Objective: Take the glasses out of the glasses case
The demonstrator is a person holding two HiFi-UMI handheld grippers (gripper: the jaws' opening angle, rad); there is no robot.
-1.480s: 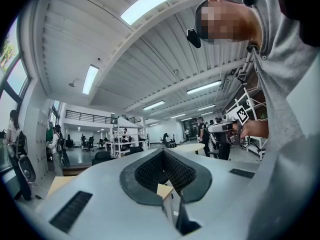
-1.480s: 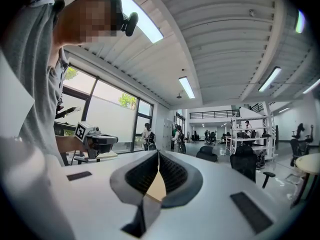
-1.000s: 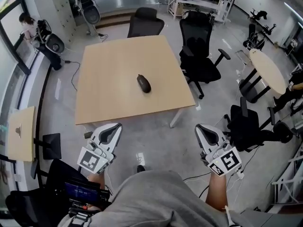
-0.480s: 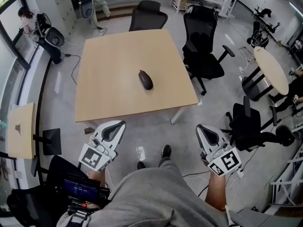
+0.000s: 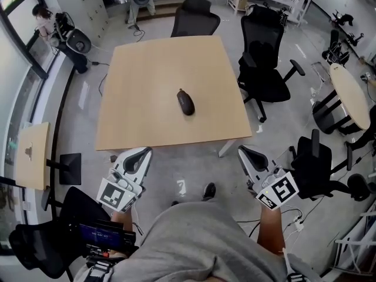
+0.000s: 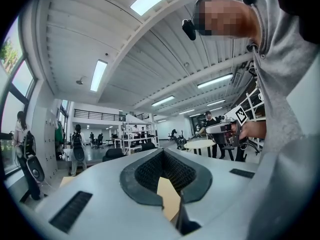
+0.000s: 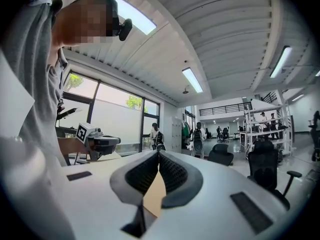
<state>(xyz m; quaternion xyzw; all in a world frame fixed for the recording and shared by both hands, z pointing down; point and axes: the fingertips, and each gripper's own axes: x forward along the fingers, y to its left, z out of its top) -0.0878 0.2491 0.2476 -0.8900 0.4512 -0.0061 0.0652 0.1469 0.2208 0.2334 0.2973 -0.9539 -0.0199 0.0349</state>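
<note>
two grippers are up in front of us, both on the near side of the tabletop [image 5: 147,93] and not over it. our left gripper [image 5: 143,153] sits just off the tabletop's near edge, toward its left corner. its fingers [image 6: 145,173] are closed tip to tip, with nothing in them. our right gripper [image 5: 242,153] is just off the near right corner of the tabletop. its fingers [image 7: 176,173] are closed too, and they hold nothing. the glasses case [image 5: 185,103] is dark and looks shut. it lies alone near the middle of the tabletop, well apart from both grippers. two black chairs [image 5: 267,57] stand by the far and right sides of the tabletop.
</note>
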